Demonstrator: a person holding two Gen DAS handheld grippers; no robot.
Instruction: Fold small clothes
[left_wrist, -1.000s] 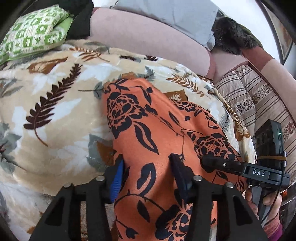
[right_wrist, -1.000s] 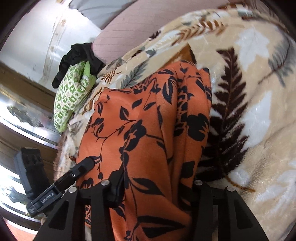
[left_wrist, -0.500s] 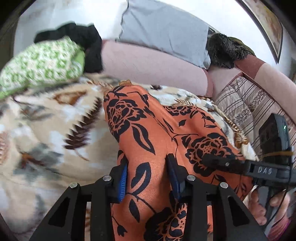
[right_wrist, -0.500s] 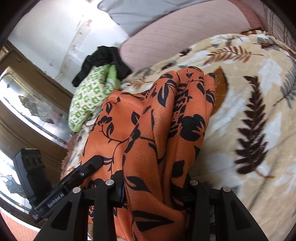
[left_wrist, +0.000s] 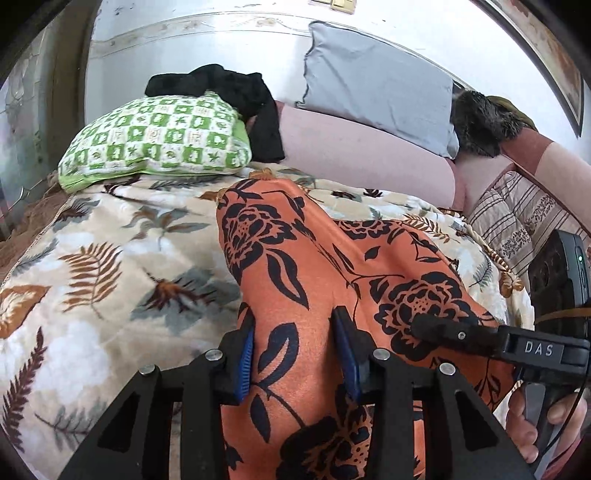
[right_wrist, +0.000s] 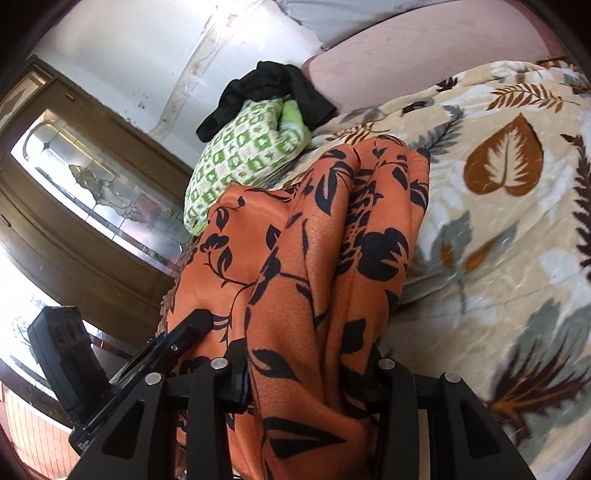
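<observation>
Gripping the near edge of the orange floral garment with both the left gripper and right gripper clamped on cloth, its long axis running away to the far side over the leaf-print blanket.

The orange floral garment runs off the bottom edge of both wrist views, so its near end is unseen, and in the right wrist view it drapes over the right gripper so fully that the right-hand fingertip is buried under cloth. Folds of the same cloth cover the leaf-print blanket beneath it, and the green checked pillow hides part of the black clothing bunched behind it. The person's hand is cut off at the lower right edge of the left wrist view, with only a few fingers showing around the handle.
</observation>
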